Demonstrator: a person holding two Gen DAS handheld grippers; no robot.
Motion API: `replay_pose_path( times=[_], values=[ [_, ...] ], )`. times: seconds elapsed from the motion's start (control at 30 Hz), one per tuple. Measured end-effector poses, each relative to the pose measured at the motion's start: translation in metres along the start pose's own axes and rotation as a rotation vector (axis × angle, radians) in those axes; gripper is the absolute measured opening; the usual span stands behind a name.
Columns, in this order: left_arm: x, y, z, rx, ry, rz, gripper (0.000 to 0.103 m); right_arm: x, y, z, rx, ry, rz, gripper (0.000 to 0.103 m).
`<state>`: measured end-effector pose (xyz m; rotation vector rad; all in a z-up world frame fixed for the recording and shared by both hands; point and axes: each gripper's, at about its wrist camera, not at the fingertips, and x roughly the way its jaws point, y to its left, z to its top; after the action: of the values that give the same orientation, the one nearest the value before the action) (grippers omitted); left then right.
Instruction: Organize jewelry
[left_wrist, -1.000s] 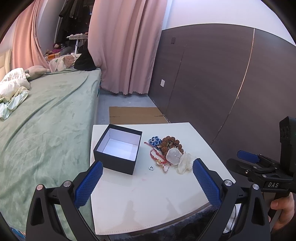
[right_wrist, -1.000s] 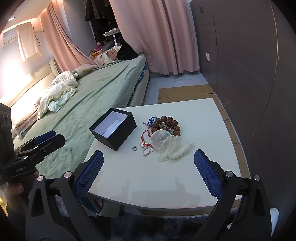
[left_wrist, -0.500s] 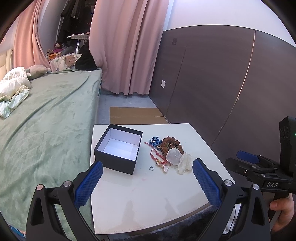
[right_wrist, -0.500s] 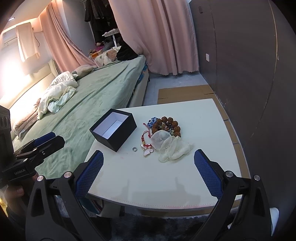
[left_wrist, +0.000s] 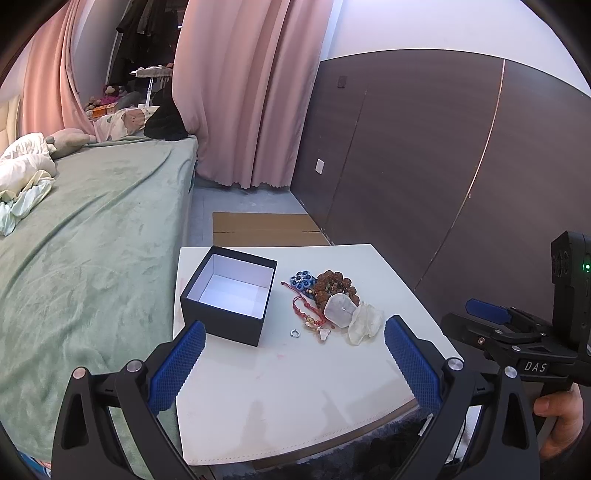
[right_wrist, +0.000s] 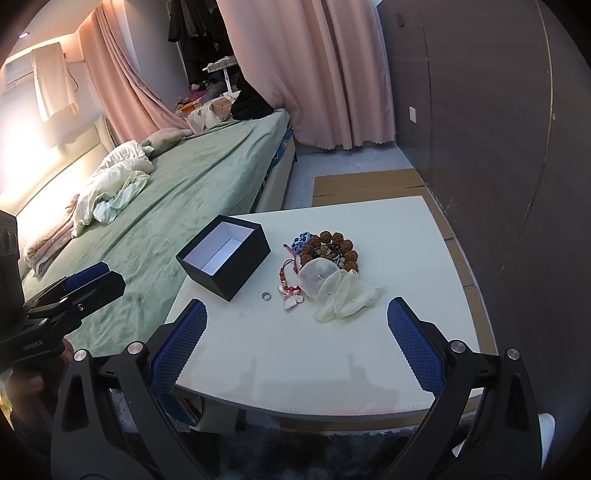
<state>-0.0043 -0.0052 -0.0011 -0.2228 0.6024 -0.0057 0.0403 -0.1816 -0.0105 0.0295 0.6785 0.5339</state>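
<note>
White table: black box, lidless, white inside, at 10 o'clock. Jewelry heap at 1 o'clock just beside it: brown bead bracelet, blue flower piece, red cord, pale shell pieces. Silver ring lies apart. Left gripper and right gripper: fingers spread wide, empty, hovering at 6 o'clock.
</note>
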Motion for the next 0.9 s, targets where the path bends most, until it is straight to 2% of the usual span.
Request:
replay_pose_path(
  times=[0.9],
  values=[
    [0.0058, 0.0009, 0.0003, -0.013, -0.001, 0.0, 0.094, -0.0023, -0.0086, -0.0001, 0.01, -0.008, -0.012, 0.098]
  ],
)
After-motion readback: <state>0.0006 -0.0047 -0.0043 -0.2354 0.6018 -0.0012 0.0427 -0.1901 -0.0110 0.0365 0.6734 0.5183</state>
